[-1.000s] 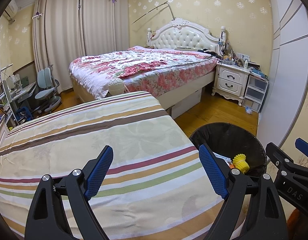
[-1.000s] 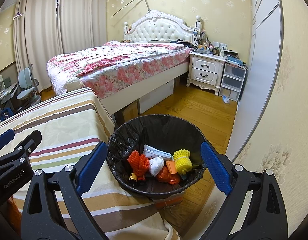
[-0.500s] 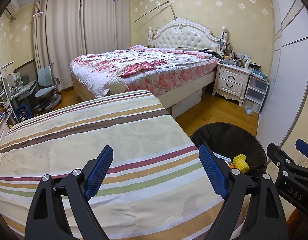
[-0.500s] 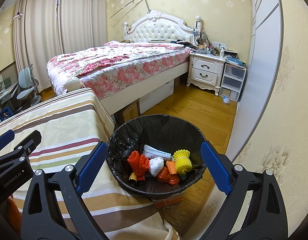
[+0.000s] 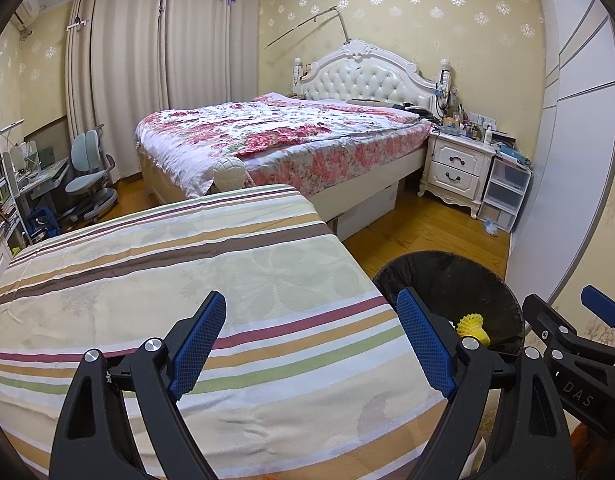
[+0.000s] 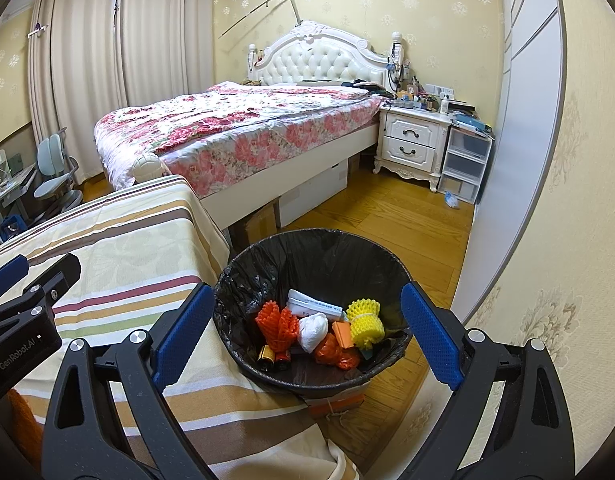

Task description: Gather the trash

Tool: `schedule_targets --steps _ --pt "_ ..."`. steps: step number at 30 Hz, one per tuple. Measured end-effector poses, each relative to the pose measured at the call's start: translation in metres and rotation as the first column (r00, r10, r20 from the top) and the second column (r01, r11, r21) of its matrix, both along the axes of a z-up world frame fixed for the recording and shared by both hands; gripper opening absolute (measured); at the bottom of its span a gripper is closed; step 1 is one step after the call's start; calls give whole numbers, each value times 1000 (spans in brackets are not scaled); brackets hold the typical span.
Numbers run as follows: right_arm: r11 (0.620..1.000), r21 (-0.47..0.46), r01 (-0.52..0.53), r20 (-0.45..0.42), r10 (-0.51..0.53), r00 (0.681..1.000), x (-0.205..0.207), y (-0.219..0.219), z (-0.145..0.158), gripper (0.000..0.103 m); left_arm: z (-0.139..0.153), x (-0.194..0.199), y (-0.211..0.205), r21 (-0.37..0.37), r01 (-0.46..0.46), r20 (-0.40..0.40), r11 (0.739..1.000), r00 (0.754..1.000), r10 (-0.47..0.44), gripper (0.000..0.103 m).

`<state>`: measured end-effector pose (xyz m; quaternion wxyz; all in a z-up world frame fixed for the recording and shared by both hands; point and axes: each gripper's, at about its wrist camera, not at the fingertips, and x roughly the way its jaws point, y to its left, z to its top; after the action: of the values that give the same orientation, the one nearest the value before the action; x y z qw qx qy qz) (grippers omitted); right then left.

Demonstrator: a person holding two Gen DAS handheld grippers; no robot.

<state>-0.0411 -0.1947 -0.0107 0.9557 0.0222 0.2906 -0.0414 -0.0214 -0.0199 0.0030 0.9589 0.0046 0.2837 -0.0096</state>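
Note:
A black-lined trash bin (image 6: pixel 267 272) stands on the floor beside the striped table (image 6: pixel 119 248). It holds an orange foam net (image 6: pixel 277 326), a yellow foam net (image 6: pixel 365 320), a white wad (image 6: pixel 313 330), a white packet (image 6: pixel 313 304), orange wrappers and a small can. My right gripper (image 6: pixel 305 336) is open and empty, above the bin's near rim. My left gripper (image 5: pixel 311 344) is open and empty over the striped tablecloth (image 5: pixel 187 280). The bin (image 5: pixel 503 292) shows at the right in the left wrist view.
A bed with a floral cover (image 5: pixel 275 136) stands beyond the table. A white nightstand (image 6: pixel 411 144) and plastic drawers (image 6: pixel 463 168) are at the back right. A wardrobe wall (image 6: pixel 523 160) runs along the right. A desk chair (image 5: pixel 87 176) is at the left.

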Motion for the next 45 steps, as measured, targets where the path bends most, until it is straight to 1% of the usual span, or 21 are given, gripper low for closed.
schedule_targets --steps 6,10,15,19,26,31,38,42,45 --pt "1000 -1 0 0 0 1000 0 0 0 92 -1 1 -3 7 -9 6 1000 1000 9 85" --pt "1000 0 -1 0 1 1000 0 0 0 92 -2 2 -3 -1 -4 -1 1000 1000 4 85" --pt "1000 0 -1 0 1 1000 0 1 0 92 -1 2 -6 29 -6 18 1000 1000 6 85" --pt "1000 0 -1 -1 1 1000 1 1 -1 92 -1 2 -3 38 -18 26 999 1000 17 85" --pt "1000 -2 -1 -1 1 1000 -1 2 -2 92 -1 5 1 5 -8 16 1000 1000 8 85" --pt "1000 -2 -3 -3 3 1000 -1 2 -2 92 0 4 1 0 12 20 1000 1000 -12 85" --pt "1000 -1 -3 -4 3 1000 -1 2 -4 92 -1 4 -4 22 42 32 999 999 -43 85" --pt "1000 0 -4 -4 4 1000 -1 3 -4 92 -2 6 0 24 30 18 999 999 -30 85" --pt "1000 0 -15 -6 15 1000 0 7 -6 92 -3 7 6 40 17 11 999 1000 -17 85"
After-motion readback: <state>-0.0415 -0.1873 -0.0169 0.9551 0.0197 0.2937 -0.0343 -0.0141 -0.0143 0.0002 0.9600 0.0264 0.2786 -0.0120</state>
